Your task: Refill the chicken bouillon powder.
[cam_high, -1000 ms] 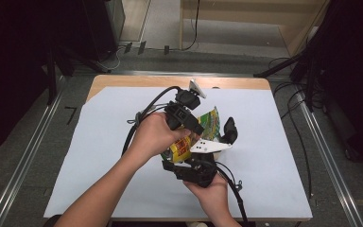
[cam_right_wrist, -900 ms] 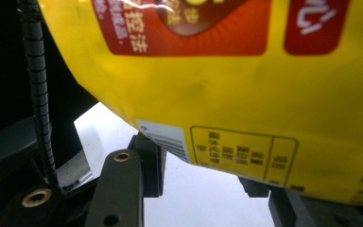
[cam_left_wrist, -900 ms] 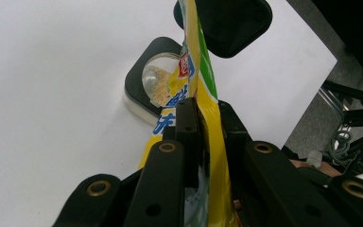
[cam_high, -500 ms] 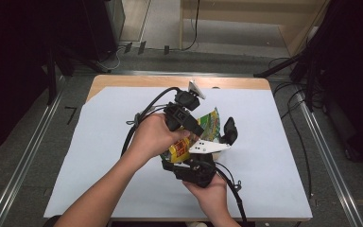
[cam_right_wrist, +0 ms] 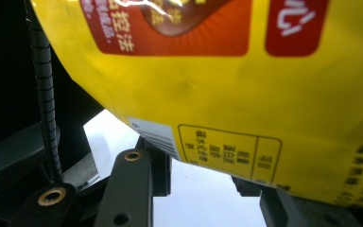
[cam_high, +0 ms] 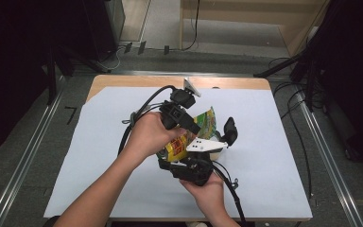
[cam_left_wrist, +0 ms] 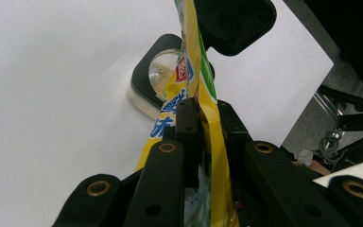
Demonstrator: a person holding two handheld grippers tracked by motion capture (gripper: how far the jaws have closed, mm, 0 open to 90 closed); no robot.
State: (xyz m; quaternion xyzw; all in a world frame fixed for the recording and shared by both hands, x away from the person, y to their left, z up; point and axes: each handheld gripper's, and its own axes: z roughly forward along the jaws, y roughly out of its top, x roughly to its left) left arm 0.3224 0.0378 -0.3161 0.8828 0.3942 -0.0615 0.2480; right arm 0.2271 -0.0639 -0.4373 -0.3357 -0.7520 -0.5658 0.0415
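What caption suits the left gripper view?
Left gripper clamps the yellow snack bag above a small clear container on white paper.

Lighting is even and overhead in the high view; the white table cover [cam_high: 274, 156] is bright, the surroundings fall to near black. Shadows are soft and short. Left gripper view: the cover is overexposed, jaws nearest the lens blurred. Right gripper view: the yellow packet [cam_right_wrist: 246, 94] is soft and out of focus, with small glare at top.

white sheet [cam_high: 99, 156] bare all round, jar [cam_left_wrist: 163, 75] beneath packet [cam_left_wrist: 194, 71]
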